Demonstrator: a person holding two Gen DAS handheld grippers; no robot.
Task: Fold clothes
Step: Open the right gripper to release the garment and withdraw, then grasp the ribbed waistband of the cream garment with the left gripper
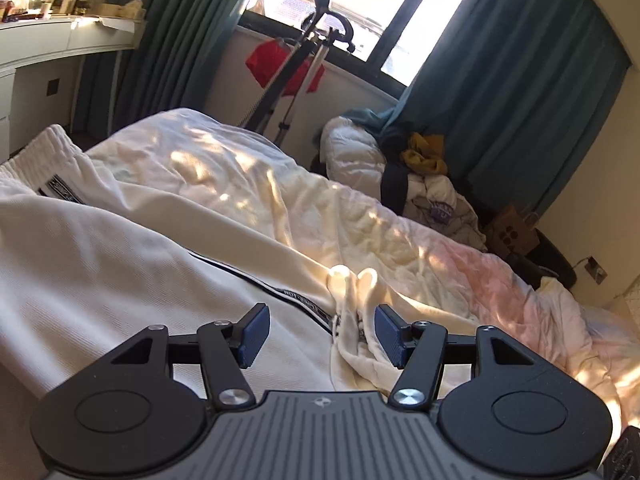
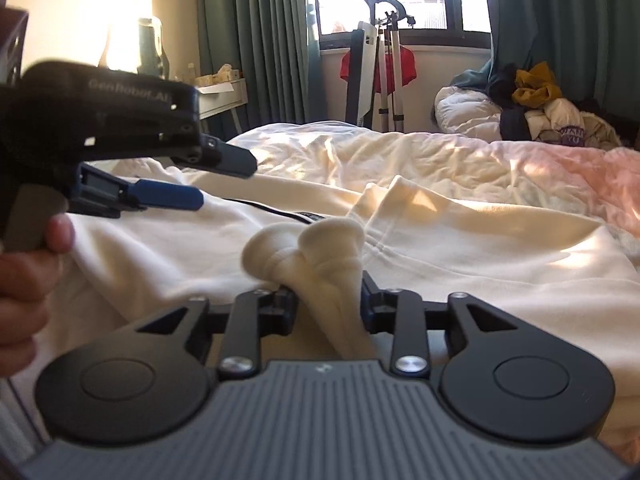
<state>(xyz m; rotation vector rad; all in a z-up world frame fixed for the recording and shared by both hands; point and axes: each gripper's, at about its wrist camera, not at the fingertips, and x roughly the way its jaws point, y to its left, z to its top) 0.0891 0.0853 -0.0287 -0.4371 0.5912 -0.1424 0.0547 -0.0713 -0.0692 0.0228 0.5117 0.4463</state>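
Cream trousers point(image 1: 132, 248) lay spread on the bed point(image 1: 248, 168), one bunched end pinched in the right tool point(image 2: 329, 304).

The cloth looked soft, thick and limp, likely light but prone to sag and slide, so hems, waistband and side seams seemed the surest places to grip. The garment was off-white with a ribbed elastic waistband point(image 1: 48, 144) and a black-and-white printed stripe point(image 1: 296, 296) along the leg. The right tool's jaws were closed narrowly on the gathered fabric point(image 2: 316, 256). The left tool point(image 1: 320, 332) hovered just above the striped seam with jaws wide apart, holding nothing; seen from the right wrist, the left tool point(image 2: 224, 184) was off to the left over the trousers.
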